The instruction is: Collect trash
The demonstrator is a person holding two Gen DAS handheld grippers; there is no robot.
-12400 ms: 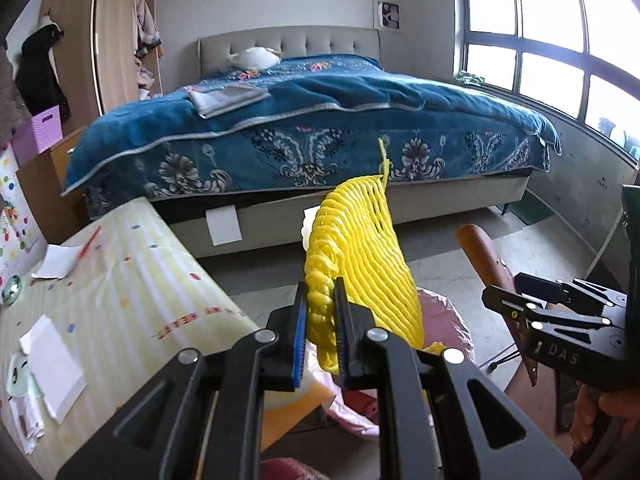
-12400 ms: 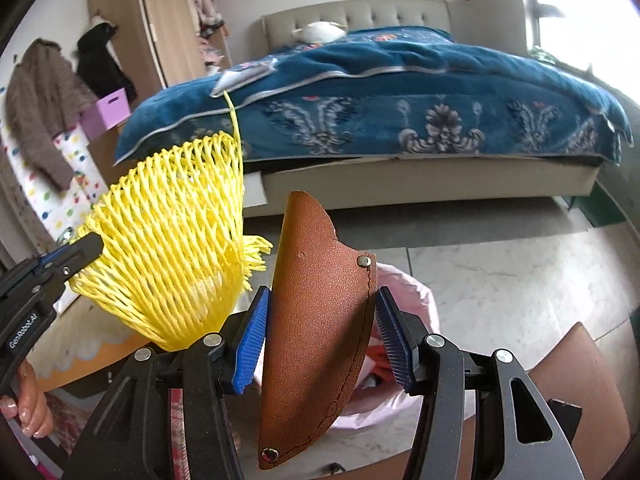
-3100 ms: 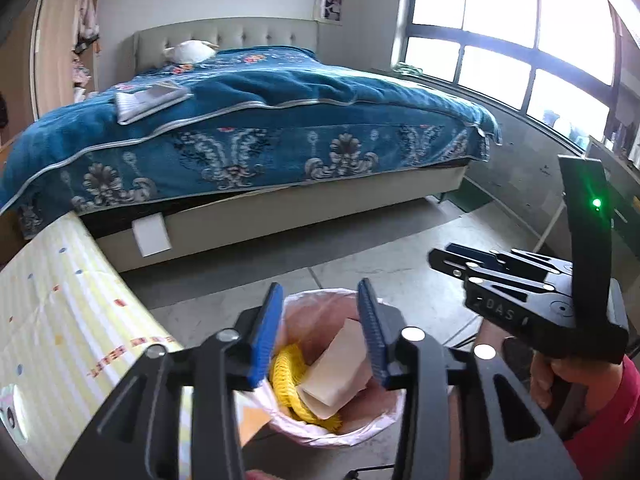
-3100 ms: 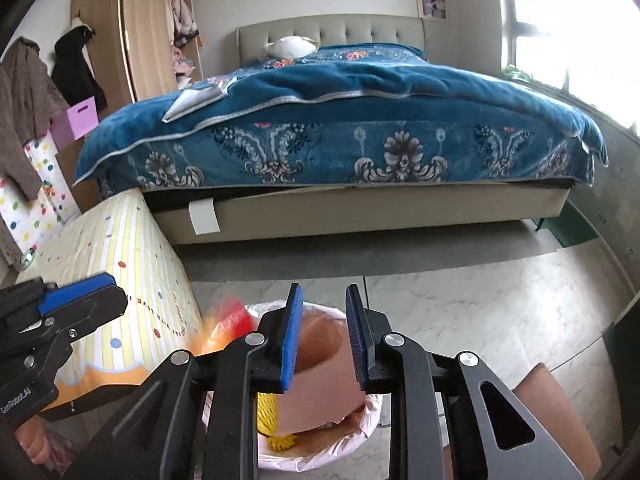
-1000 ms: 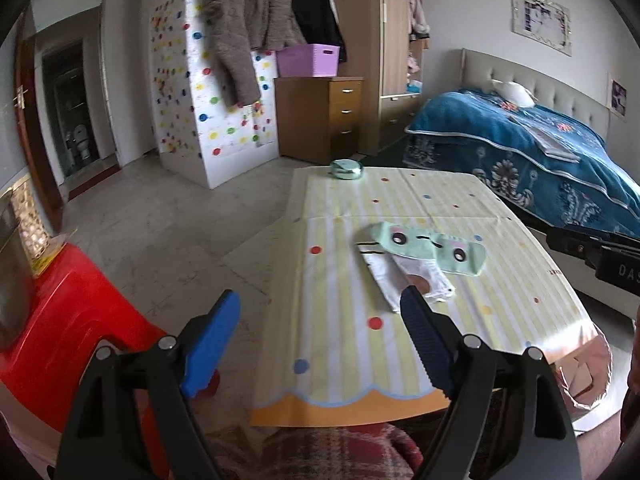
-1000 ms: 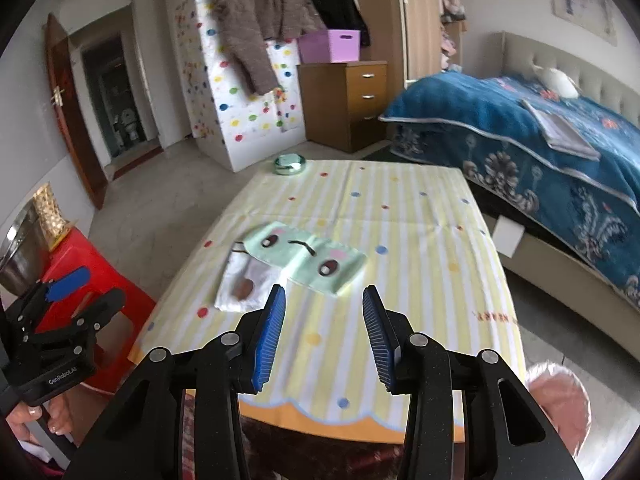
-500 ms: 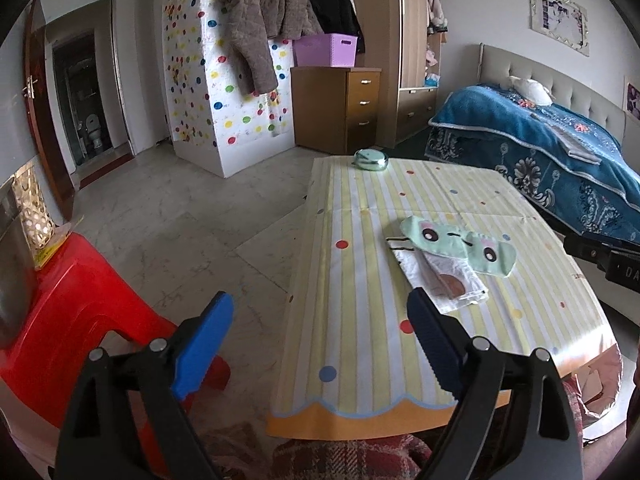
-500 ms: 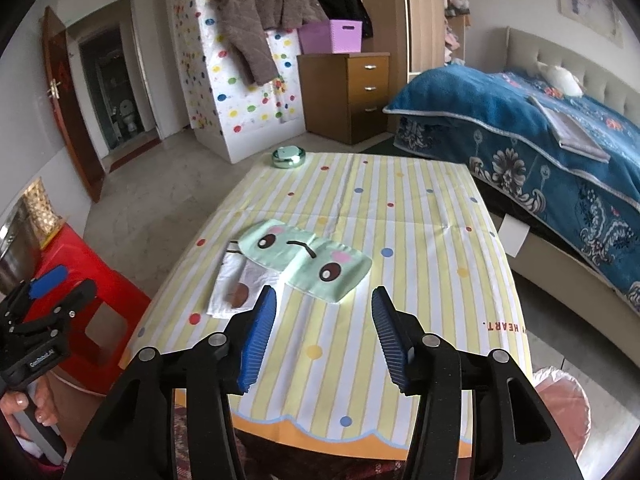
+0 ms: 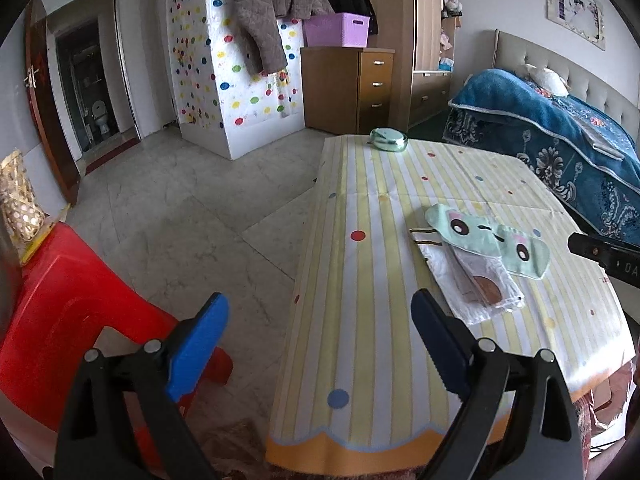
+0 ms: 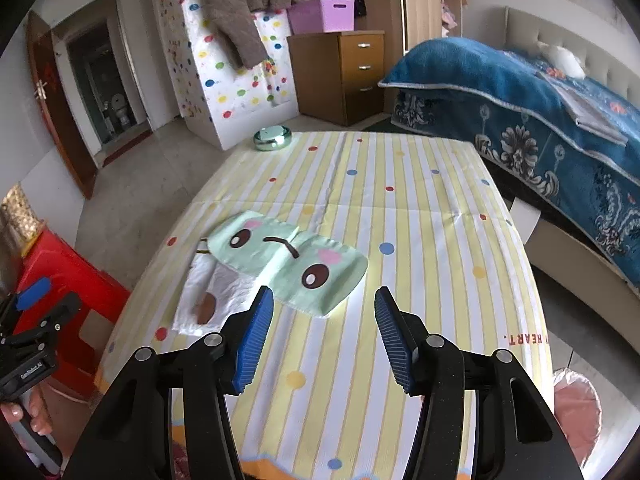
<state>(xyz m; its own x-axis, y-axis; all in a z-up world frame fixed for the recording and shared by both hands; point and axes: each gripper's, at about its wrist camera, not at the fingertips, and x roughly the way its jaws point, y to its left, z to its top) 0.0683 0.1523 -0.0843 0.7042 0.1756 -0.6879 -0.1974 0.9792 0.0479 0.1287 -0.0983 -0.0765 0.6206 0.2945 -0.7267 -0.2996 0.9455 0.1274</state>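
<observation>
Now, my right gripper [image 10: 322,336]: half open, just been widening, empty.
Green pouch [image 10: 288,258]: just beyond my fingers.
My left gripper [image 9: 320,340]: wide, just been widening, empty.

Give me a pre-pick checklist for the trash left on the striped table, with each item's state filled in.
1. Left gripper empty and open: ok, jaws have just been opening, nothing between them.
2. Right gripper empty and open: ok, jaws have just been opening, nothing between them.
3. Green face-print pouch in front of the right gripper: ok, it lies flat on the tablecloth.
4. White wrapper with a brown piece free to lift: not ok, the pouch overlaps its far edge.
5. Pink-lined trash bin in reach: ok, beside the table's near right corner.
6. Round green tin counts as trash: cannot tell.
</observation>
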